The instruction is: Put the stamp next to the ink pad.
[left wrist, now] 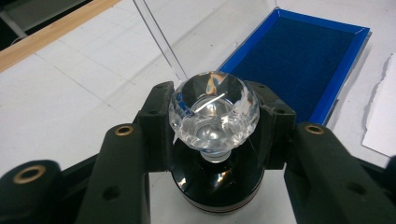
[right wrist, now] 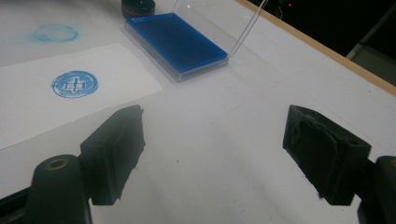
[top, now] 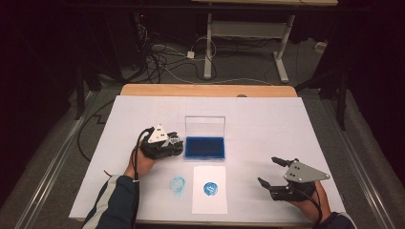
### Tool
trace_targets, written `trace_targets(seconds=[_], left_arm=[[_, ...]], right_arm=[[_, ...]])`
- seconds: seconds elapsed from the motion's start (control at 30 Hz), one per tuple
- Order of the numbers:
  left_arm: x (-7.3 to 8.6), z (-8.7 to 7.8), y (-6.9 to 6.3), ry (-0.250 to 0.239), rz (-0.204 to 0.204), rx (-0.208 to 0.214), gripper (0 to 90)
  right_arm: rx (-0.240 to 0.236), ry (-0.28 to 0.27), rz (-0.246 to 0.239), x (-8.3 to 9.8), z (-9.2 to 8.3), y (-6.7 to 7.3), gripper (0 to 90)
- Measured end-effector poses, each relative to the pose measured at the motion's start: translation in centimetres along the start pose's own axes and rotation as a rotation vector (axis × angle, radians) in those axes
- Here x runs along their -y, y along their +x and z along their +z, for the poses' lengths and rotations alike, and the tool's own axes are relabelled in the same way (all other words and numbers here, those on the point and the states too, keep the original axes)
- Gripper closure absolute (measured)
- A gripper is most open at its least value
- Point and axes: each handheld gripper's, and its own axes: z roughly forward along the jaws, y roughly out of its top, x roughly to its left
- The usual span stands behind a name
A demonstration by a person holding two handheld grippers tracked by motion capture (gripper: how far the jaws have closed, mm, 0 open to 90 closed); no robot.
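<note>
The left tongs (left wrist: pixel 212 122) clamp the stamp (left wrist: pixel 214 140) by its faceted clear knob, axis upright, round black base down on the white counter (top: pixel 267 124), at nine o'clock of the ink pad tray (top: pixel 205 148). That shallow tray holds dark blue felt, its clear lid raised. The right tongs (right wrist: pixel 212 156) gape wide, empty.

You are looking down on a table (top: pixel 286 119) covered with white sheeting, its wooden edge (top: pixel 207 89) showing along the far side. Beyond it the grey floor (top: pixel 239 67) carries a tangle of cables (top: pixel 157 59) and the white legs of a second desk (top: pixel 248 33). The room around you is dark, almost black at both sides; light falls mainly on the tabletop.
</note>
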Motion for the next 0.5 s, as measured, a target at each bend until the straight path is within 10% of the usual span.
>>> trace_targets(seconds=[0.5], left_arm=[[0.03, -0.07, -0.06, 0.007, -0.018, -0.020, 47.2]], right_arm=[[-0.004, 0.004, -0.004, 0.00, 0.03, 0.00, 20.9]])
